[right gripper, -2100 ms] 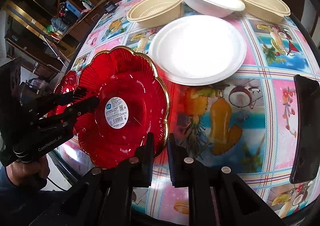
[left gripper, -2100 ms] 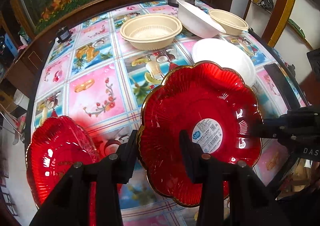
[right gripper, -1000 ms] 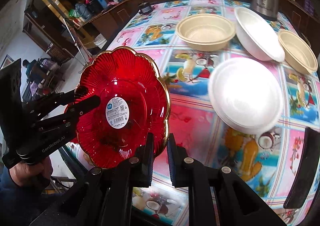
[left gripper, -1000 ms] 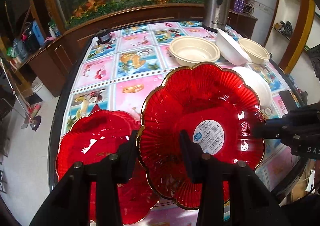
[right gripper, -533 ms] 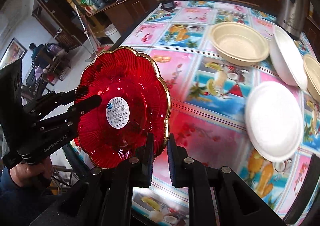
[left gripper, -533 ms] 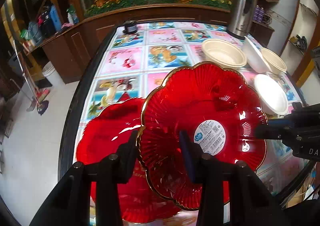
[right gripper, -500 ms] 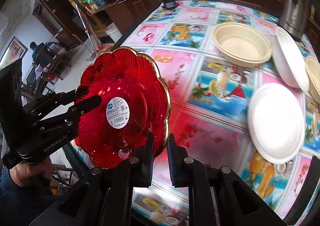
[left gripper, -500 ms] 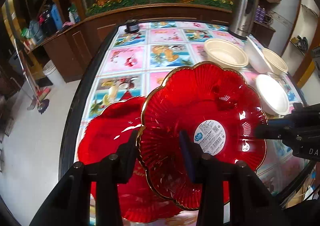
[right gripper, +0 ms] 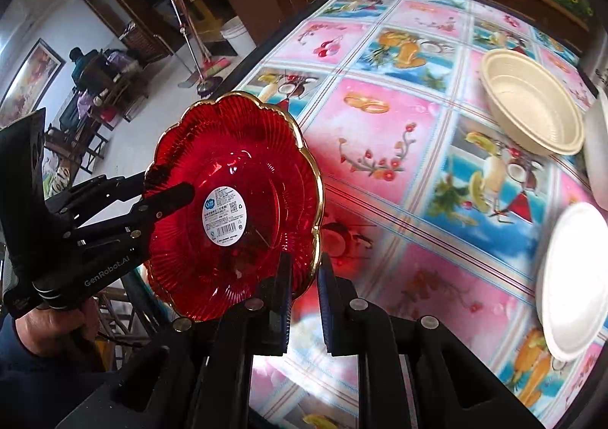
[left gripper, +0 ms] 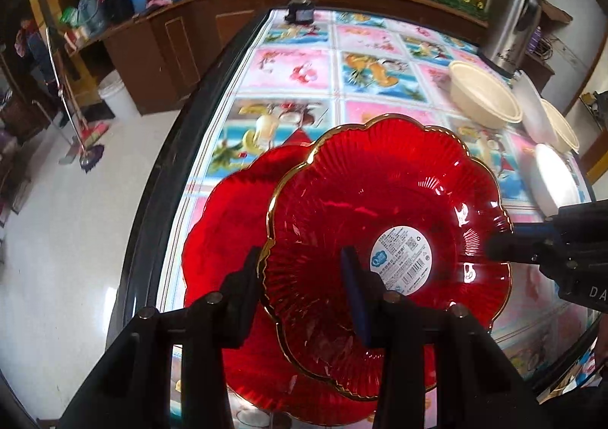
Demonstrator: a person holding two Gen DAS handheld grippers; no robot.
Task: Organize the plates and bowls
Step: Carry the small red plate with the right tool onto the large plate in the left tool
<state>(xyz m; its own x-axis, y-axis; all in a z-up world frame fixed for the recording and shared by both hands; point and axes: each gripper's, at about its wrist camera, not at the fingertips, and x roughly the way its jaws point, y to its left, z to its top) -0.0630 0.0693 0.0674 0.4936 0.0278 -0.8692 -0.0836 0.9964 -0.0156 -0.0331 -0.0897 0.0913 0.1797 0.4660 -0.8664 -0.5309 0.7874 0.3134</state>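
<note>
The glossy red scalloped plate (left gripper: 383, 223), stiff, light and likely slippery, hangs just above the second red plate (left gripper: 228, 223) on the table (left gripper: 296, 68), its gold rim pinched by the left gripper (left gripper: 304, 277) and right gripper (right gripper: 304, 280), best held there.
</note>
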